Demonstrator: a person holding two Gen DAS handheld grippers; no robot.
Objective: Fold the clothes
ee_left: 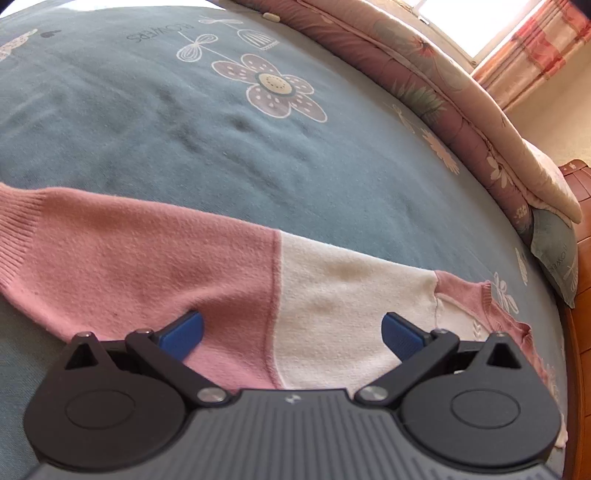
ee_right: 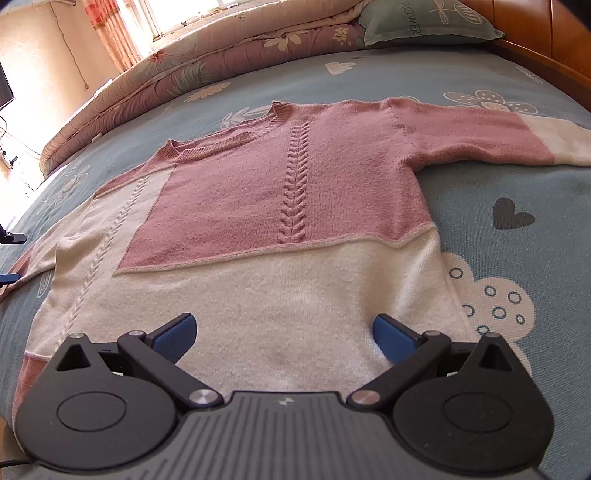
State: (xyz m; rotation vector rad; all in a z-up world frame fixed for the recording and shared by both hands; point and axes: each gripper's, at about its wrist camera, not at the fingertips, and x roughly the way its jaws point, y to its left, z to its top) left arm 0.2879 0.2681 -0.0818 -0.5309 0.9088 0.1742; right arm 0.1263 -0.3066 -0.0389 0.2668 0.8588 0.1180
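A pink and white knitted sweater (ee_right: pixel 280 221) lies flat and spread out on a blue-grey flowered bedsheet (ee_right: pixel 517 192), neck toward the far side, one sleeve (ee_right: pixel 480 136) stretched out to the right. My right gripper (ee_right: pixel 284 332) hovers open over the white hem, with nothing between its blue fingers. In the left wrist view the other sleeve (ee_left: pixel 166 266) lies across the sheet, pink then white toward the shoulder. My left gripper (ee_left: pixel 291 332) is open just above this sleeve, holding nothing.
A rolled floral quilt (ee_right: pixel 177 77) runs along the far side of the bed, with a pillow (ee_right: pixel 424 22) at the wooden headboard (ee_right: pixel 554 40). Bare sheet (ee_left: pixel 166 122) stretches beyond the sleeve. A window with curtains (ee_left: pixel 535 40) stands behind the quilt.
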